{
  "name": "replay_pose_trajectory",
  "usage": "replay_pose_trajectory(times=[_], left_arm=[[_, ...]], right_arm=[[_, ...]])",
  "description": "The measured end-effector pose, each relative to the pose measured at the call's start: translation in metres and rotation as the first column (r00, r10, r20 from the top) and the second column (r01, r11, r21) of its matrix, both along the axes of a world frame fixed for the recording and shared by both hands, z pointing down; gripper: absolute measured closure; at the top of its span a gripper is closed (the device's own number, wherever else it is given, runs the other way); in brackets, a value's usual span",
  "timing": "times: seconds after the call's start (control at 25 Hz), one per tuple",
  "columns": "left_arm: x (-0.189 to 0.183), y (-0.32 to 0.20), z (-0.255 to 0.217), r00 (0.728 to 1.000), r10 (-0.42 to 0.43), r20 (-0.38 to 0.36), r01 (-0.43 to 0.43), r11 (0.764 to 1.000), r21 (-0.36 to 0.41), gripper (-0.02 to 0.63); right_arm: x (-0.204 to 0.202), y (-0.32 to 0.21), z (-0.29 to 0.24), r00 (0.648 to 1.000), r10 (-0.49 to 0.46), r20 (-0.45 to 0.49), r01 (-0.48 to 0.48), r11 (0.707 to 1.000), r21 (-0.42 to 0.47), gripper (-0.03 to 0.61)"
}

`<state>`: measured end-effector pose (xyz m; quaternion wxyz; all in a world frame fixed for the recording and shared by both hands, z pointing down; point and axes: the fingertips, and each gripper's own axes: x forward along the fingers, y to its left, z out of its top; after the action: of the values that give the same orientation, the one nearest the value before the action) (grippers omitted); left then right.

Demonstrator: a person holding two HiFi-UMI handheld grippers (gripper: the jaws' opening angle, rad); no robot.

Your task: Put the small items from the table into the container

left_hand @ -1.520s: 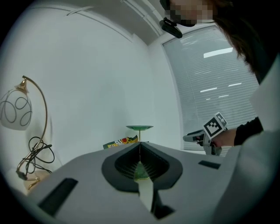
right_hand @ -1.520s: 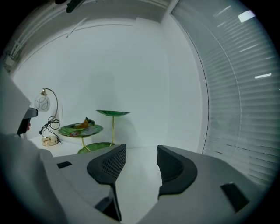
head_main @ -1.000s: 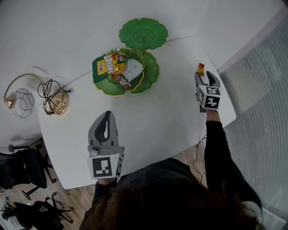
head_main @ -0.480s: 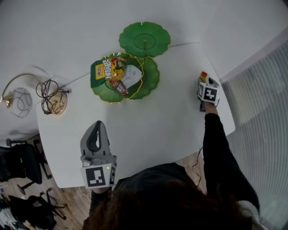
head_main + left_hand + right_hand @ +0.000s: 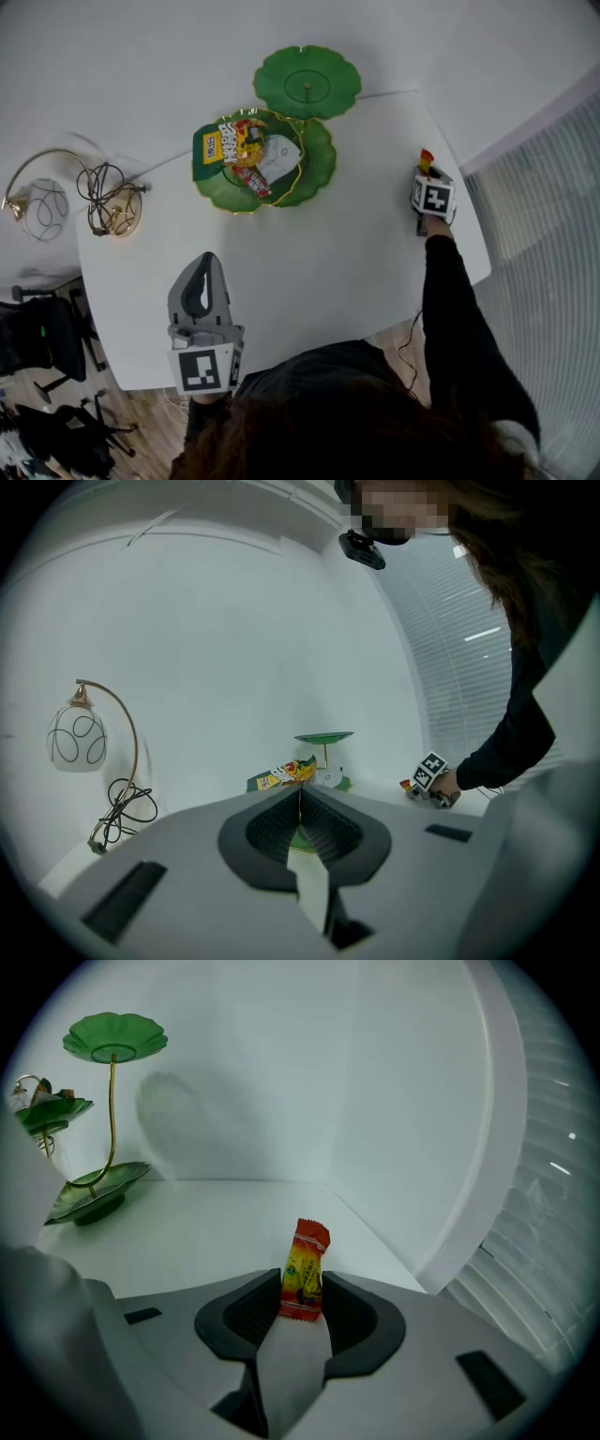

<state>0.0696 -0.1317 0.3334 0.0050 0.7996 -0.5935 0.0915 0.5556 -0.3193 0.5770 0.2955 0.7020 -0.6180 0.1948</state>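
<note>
A small orange-and-yellow candy packet [image 5: 305, 1279] stands on end at the right edge of the white table [image 5: 309, 253]. It lies between the pads of my right gripper [image 5: 302, 1302]. The jaws are closing and both pads touch the packet's sides. In the head view the packet [image 5: 426, 157] pokes out just past the right gripper [image 5: 427, 173]. The container is a green tiered leaf stand, with its lower dish [image 5: 317, 161] holding several snack packets [image 5: 246, 145] and its top dish [image 5: 307, 80] bare. My left gripper [image 5: 208, 259] hovers shut over the table's near left, empty.
A globe lamp [image 5: 42, 202] and a coiled black cable [image 5: 103, 199] lie at the table's left end. Window blinds [image 5: 544, 234] run along the right, just past the table edge. A dark chair [image 5: 37, 337] stands below the left corner.
My right gripper dropped down onto the candy packet at the table's right edge and its jaws narrowed around it. The left gripper stayed nearly still.
</note>
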Motion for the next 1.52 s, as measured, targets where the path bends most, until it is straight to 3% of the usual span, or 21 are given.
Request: replay_pose_trajectory(times=[0.16, 0.36, 0.72, 0.92, 1.12, 1.4, 1.52], left_arm=[[-0.001, 0.002, 0.000, 1.000, 0.005, 0.003, -0.005, 1.000, -0.005, 0.611], [-0.005, 0.008, 0.000, 1.000, 0.015, -0.004, -0.015, 1.000, -0.002, 0.611], [-0.018, 0.016, -0.001, 0.999, 0.027, -0.021, -0.027, 1.000, 0.004, 0.611], [-0.026, 0.018, -0.002, 0.999, 0.040, -0.037, -0.040, 0.999, 0.010, 0.612], [-0.039, 0.019, -0.003, 0.997, 0.040, -0.063, -0.038, 0.999, 0.021, 0.611], [-0.061, 0.018, -0.008, 0.995, 0.038, -0.097, -0.036, 0.999, 0.026, 0.611], [-0.069, 0.018, -0.009, 0.993, 0.043, -0.110, -0.040, 0.999, 0.032, 0.611]], right_arm=[[-0.015, -0.004, -0.001, 0.998, -0.065, -0.018, 0.065, 0.998, -0.004, 0.474], [-0.016, 0.004, -0.012, 0.997, -0.065, -0.045, 0.065, 0.998, -0.005, 0.526], [-0.062, 0.018, -0.077, 0.985, -0.164, -0.053, 0.169, 0.977, 0.127, 0.532], [-0.117, 0.035, -0.132, 0.962, -0.271, -0.044, 0.274, 0.939, 0.207, 0.532], [-0.183, 0.054, -0.177, 0.912, -0.409, -0.033, 0.403, 0.877, 0.261, 0.532], [-0.273, 0.080, -0.229, 0.841, -0.541, 0.004, 0.508, 0.792, 0.339, 0.532], [-0.308, 0.087, -0.242, 0.819, -0.572, 0.034, 0.524, 0.771, 0.362, 0.532]])
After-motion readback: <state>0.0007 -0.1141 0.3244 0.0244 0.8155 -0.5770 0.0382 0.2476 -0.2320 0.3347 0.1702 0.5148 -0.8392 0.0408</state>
